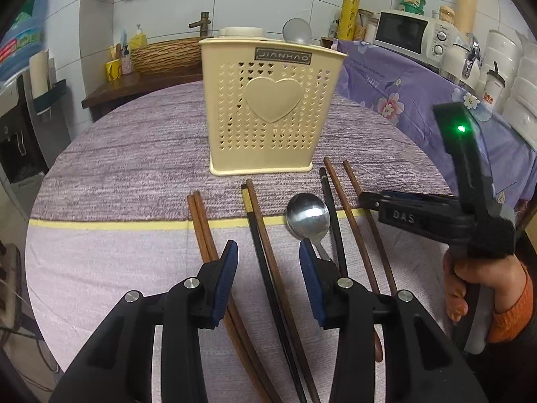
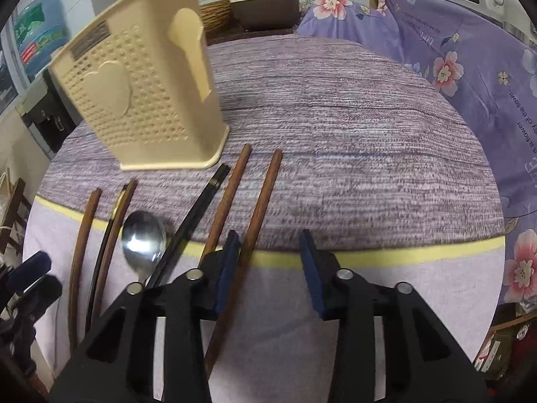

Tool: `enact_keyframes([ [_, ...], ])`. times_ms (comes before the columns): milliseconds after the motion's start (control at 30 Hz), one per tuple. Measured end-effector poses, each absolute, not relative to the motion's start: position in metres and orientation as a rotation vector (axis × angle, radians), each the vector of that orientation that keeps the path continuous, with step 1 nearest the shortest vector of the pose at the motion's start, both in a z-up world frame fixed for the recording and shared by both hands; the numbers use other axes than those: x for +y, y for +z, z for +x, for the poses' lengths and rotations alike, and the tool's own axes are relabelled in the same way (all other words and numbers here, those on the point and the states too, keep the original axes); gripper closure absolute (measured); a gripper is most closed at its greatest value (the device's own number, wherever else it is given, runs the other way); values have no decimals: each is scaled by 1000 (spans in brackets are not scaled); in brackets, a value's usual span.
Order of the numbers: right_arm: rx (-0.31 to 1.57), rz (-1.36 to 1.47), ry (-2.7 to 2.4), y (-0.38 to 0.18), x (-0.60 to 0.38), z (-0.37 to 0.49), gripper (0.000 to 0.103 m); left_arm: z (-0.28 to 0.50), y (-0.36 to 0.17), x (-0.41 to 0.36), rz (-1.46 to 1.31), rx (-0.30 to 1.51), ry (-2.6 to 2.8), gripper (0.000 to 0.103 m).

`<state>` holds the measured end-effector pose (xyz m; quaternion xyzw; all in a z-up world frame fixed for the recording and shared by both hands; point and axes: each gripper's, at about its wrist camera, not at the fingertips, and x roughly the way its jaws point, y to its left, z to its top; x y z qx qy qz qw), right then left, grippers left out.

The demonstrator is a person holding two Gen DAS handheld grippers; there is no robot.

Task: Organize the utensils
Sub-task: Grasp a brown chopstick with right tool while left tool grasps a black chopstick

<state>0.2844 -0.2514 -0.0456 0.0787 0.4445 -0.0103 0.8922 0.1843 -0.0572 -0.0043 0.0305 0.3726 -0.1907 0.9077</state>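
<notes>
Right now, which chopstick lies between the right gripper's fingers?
The rightmost brown chopstick, the last utensil in the row. It runs just inside the right gripper, beside its left pad; the neighbouring brown chopstick passes outside.

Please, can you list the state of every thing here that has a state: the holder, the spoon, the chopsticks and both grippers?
utensil holder: upright on the cloth, no utensil seen in it.
spoon: lying flat, bowl up, not held.
chopsticks: all lying flat in a row before the holder.
left gripper: open, straddling a black and a brown chopstick.
right gripper: open, one brown chopstick beside its left pad, not clamped.
</notes>
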Motion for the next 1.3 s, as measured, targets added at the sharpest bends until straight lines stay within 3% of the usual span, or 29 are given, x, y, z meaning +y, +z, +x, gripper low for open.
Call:
enact_keyframes([
  [200, 936, 143, -72, -44, -251, 314, 80, 190, -2, -70, 95, 764, -414, 64],
  [267, 934, 134, -79, -45, -251, 320, 92, 194, -2, -75, 100, 772, -427, 64],
  [567, 936, 206, -49, -46, -286, 303, 93, 221, -2, -114, 182, 821, -524, 68],
  [867, 928, 231, -76, -46, -307, 289, 93, 268, -26, -158, 267, 943, -569, 83],
  [1300, 925, 238, -74, -47, -308, 288, 93, 282, -39, -177, 350, 969, -510, 83],
])
